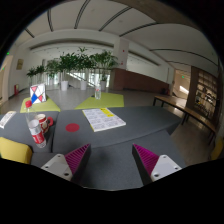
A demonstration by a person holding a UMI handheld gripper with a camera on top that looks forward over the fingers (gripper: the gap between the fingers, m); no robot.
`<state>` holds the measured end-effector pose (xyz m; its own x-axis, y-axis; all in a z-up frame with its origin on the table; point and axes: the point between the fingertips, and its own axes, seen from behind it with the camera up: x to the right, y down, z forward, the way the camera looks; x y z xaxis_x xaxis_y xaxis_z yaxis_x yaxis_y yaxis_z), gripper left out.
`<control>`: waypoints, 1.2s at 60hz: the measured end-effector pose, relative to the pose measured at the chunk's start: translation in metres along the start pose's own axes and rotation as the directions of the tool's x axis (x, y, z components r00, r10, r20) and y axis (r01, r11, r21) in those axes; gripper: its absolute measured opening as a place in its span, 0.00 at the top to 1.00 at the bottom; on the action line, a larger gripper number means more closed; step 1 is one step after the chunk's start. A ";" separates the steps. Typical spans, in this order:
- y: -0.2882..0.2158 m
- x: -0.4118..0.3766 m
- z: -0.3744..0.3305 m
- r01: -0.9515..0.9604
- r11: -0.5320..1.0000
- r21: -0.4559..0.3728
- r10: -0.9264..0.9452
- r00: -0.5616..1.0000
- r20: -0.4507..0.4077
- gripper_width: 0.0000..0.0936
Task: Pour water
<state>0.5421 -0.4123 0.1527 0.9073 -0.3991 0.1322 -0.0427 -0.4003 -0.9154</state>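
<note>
My gripper is open and empty, its two magenta pads wide apart above a dark grey table. To the left of the fingers, near the table's edge, stands a small red and white cup-like container with another small item beside it. A small red round thing lies on the table ahead of the left finger. Nothing stands between the fingers.
A white printed sheet lies ahead on the table. A colourful box stands at the far left. Potted plants line the back. Yellow-green seats are beyond the table, and one at the near left.
</note>
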 end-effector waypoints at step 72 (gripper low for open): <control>-0.018 -0.358 0.092 -0.003 0.992 0.128 -0.039 0.947 0.319 0.24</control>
<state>0.2563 -0.1862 0.0869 0.9943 -0.0991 0.0392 0.0088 -0.2903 -0.9569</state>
